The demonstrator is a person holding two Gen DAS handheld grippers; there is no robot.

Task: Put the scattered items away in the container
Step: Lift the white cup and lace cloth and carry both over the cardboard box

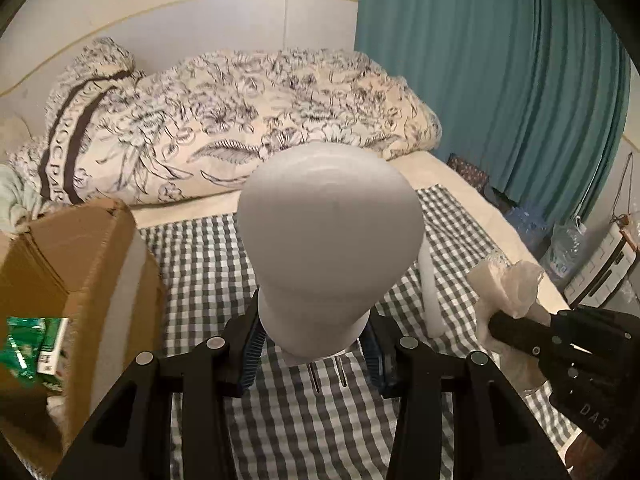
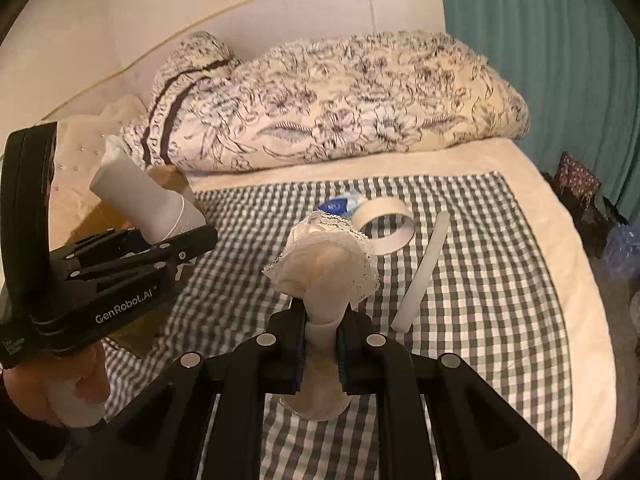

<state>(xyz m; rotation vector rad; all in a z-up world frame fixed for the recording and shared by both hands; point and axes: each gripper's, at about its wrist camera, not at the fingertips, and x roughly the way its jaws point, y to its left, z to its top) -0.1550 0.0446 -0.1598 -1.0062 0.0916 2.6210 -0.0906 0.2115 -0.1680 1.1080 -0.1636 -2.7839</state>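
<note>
On the checked cloth [image 2: 480, 280], the tape roll [image 2: 386, 226] lies left of the stick [image 2: 422, 272], the quilt [image 2: 360, 104] behind.

A floral duvet [image 2: 328, 108] lies bunched beside teal curtains [image 1: 500, 80].

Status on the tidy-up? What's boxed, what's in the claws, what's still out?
Done: green packets already lie in the cardboard box.
In hand: the left claw grips a white bulb-shaped plug-in light; the right claw is shut on a lace-trimmed cream sock. Both are held above the checked cloth.
Left: a tape roll, a white stick and a blue-and-white item remain on the cloth.
</note>
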